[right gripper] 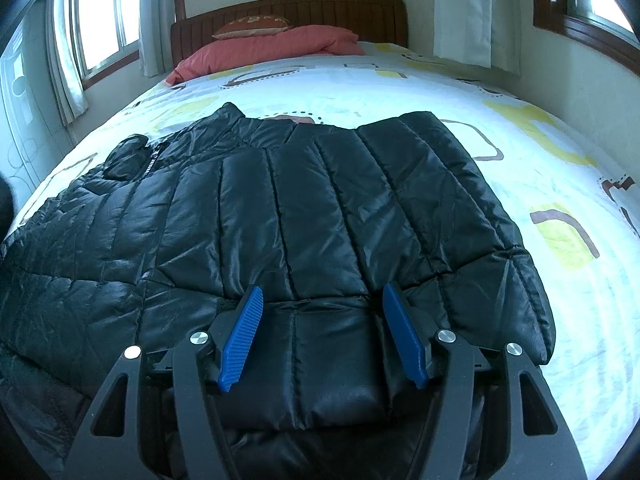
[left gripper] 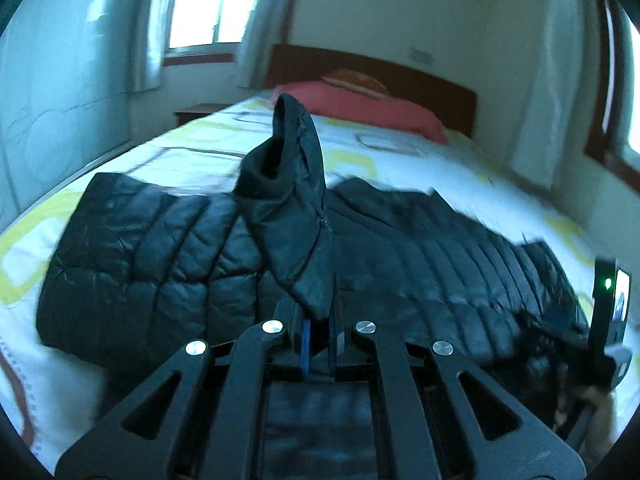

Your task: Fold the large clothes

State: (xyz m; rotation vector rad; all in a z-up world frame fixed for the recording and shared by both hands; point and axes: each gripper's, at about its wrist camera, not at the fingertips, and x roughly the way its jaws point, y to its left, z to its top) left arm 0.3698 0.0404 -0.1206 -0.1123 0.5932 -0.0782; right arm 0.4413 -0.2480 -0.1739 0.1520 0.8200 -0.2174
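A black quilted puffer jacket [left gripper: 160,248] lies spread across the bed. My left gripper [left gripper: 320,314] is shut on the end of one sleeve [left gripper: 288,184], which rises from the jaws and stands up over the jacket, cuff opening at the top. The left wrist view is blurred. In the right wrist view the jacket [right gripper: 320,208] fills the middle. My right gripper [right gripper: 323,294] stands open low over a folded part near its front edge. Padded fabric lies between the blue pads [right gripper: 242,336], which show no grip on it.
The bed [right gripper: 500,80] has a white sheet with yellow and brown shapes. A pink pillow [right gripper: 272,48] and a wooden headboard [right gripper: 288,12] are at the far end. Windows with curtains flank the bed. The right gripper's body with a green light [left gripper: 610,300] shows at the right.
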